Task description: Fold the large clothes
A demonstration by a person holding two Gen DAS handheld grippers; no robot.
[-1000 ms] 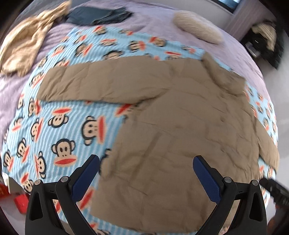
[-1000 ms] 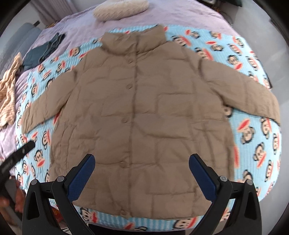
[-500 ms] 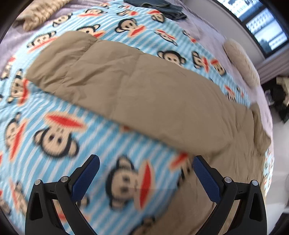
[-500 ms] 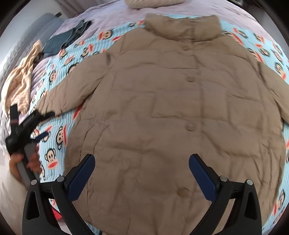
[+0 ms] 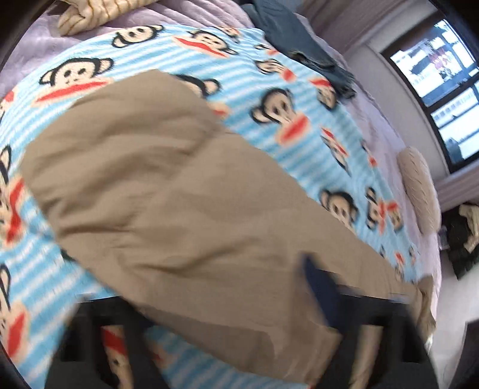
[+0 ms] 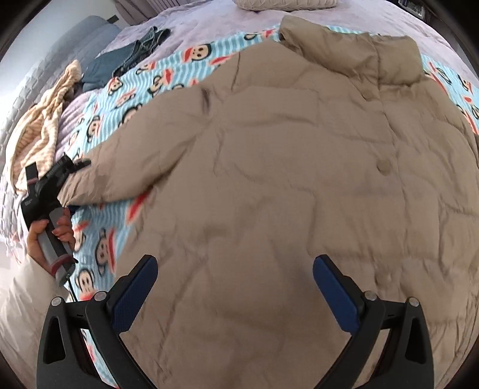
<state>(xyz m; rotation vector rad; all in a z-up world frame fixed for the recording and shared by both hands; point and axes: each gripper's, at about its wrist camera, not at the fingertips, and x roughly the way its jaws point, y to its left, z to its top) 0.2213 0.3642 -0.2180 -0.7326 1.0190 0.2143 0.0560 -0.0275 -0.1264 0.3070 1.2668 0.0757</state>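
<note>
A tan puffer jacket (image 6: 299,179) lies front up, spread flat on a blue monkey-print blanket (image 6: 101,248). Its left sleeve (image 5: 167,191) fills the left wrist view. My left gripper (image 5: 227,302) sits over the sleeve near the cuff, with the sleeve cloth between its blurred fingers; it also shows in the right wrist view (image 6: 74,166) at the sleeve end. Blur hides whether it has closed on the cloth. My right gripper (image 6: 233,287) is open and empty, hovering over the jacket's lower front.
The blanket lies on a purple bed (image 6: 209,18). A cream striped garment (image 6: 39,128) and dark blue clothes (image 6: 125,57) lie at the bed's left. A round cushion (image 5: 419,188) sits at the head. A window (image 5: 443,86) is beyond.
My left gripper moved left along the sleeve and down onto its cuff end. My right gripper moved forward and lower over the jacket body.
</note>
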